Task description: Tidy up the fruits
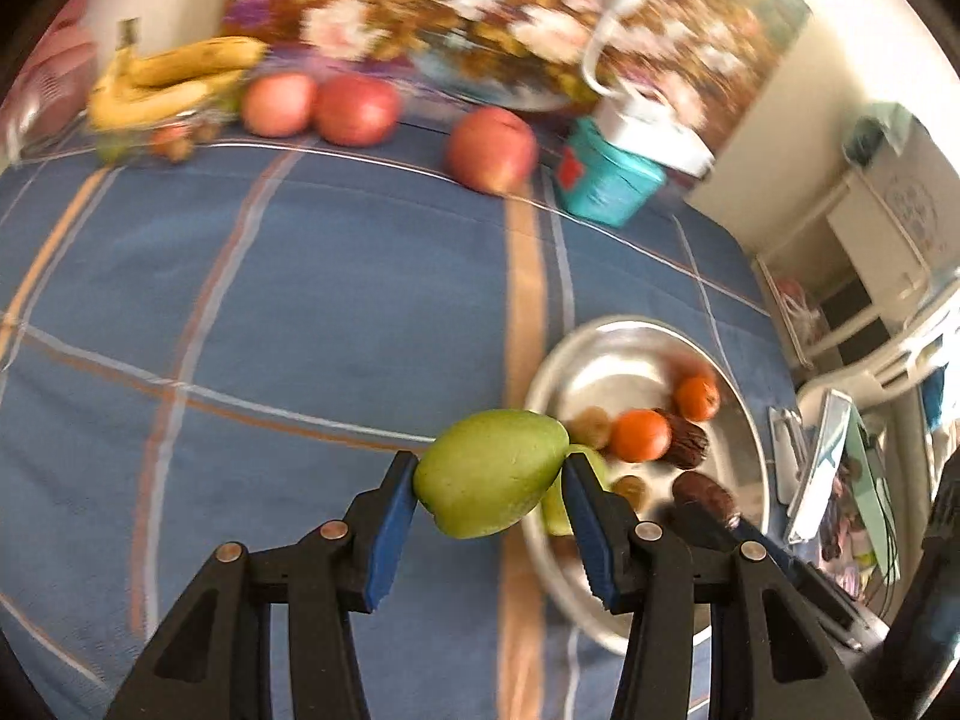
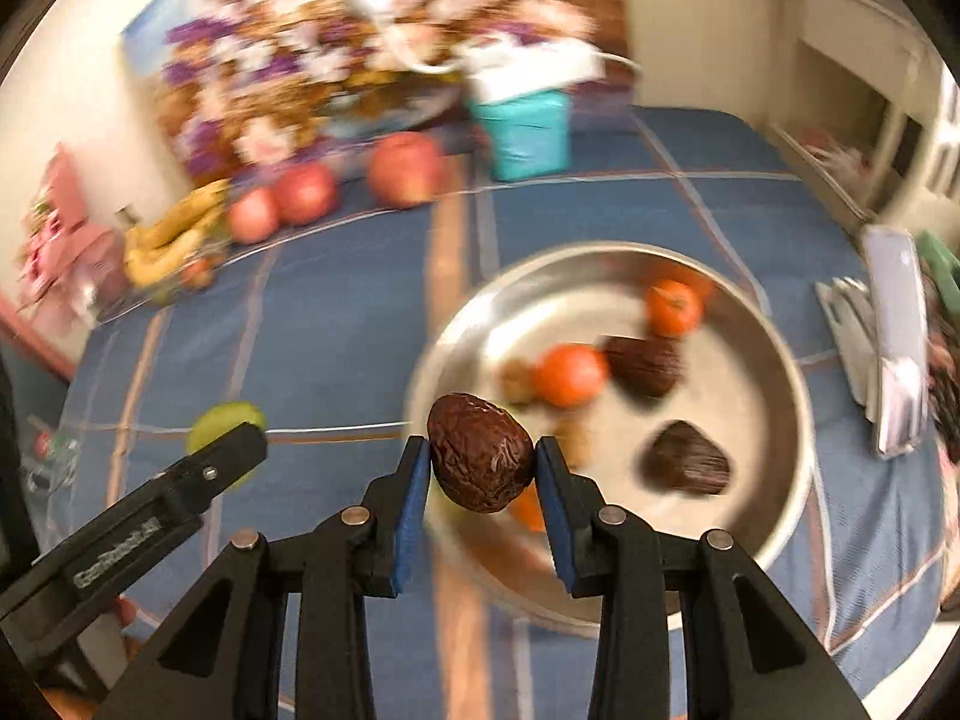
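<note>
My left gripper (image 1: 489, 480) is shut on a green mango (image 1: 489, 471), held above the blue cloth just left of the steel bowl (image 1: 606, 354). My right gripper (image 2: 483, 459) is shut on a wrinkled dark brown fruit (image 2: 480, 450), held over the near left rim of the steel bowl (image 2: 786, 360). The bowl holds two oranges (image 2: 570, 373), two dark brown fruits (image 2: 687, 465) and small tan nuts. The left gripper with its green fruit (image 2: 225, 420) shows at the left of the right wrist view.
Bananas (image 1: 174, 81) and three red apples (image 1: 489, 147) lie along the far edge of the blue checked cloth (image 1: 300, 300). A teal box (image 1: 606, 186) stands beyond them. A phone and papers (image 2: 897, 336) lie right of the bowl.
</note>
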{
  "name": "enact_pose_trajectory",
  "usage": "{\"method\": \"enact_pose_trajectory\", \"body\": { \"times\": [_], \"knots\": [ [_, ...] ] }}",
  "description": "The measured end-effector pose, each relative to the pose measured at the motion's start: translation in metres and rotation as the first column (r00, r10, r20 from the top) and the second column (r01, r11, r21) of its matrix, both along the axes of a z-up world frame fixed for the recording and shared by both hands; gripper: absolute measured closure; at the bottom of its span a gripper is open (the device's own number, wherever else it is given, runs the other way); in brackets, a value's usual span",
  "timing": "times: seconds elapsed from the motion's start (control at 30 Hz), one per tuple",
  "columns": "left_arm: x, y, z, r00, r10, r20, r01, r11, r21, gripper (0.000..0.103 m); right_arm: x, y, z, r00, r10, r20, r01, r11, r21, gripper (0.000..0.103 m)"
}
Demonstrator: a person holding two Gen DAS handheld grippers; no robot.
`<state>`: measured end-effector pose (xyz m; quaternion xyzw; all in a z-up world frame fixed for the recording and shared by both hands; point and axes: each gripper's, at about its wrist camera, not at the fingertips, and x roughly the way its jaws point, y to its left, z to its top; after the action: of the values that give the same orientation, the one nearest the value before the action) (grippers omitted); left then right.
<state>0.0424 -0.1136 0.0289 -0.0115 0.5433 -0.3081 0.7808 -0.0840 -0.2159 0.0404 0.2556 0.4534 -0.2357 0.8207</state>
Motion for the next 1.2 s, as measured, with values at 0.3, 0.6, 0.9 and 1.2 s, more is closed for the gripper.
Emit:
{"method": "enact_pose_trajectory", "body": {
  "times": [0.3,0.6,0.9,1.2],
  "knots": [
    [-0.007,-0.056,-0.015,0.993,-0.106,-0.058,0.105,0.994,-0.034,0.051,-0.012,-0.036,-0.029,0.996,-0.06,-0.071,0.064,0.997,0.046,0.065],
    [-0.009,-0.052,-0.009,0.99,-0.126,-0.056,0.122,0.99,-0.07,0.048,-0.014,-0.044,-0.034,0.992,-0.082,-0.094,0.087,0.995,0.053,0.061],
    [0.005,0.001,-0.003,0.996,0.055,0.065,-0.062,0.992,0.112,0.004,-0.017,-0.038,-0.031,0.989,-0.085,-0.117,0.088,0.996,0.016,0.041],
    [0.003,0.047,-0.011,0.977,0.099,0.19,-0.154,0.941,0.301,0.0,-0.012,-0.024,-0.031,0.99,-0.075,-0.122,0.073,0.997,-0.022,0.028]
  ]
}}
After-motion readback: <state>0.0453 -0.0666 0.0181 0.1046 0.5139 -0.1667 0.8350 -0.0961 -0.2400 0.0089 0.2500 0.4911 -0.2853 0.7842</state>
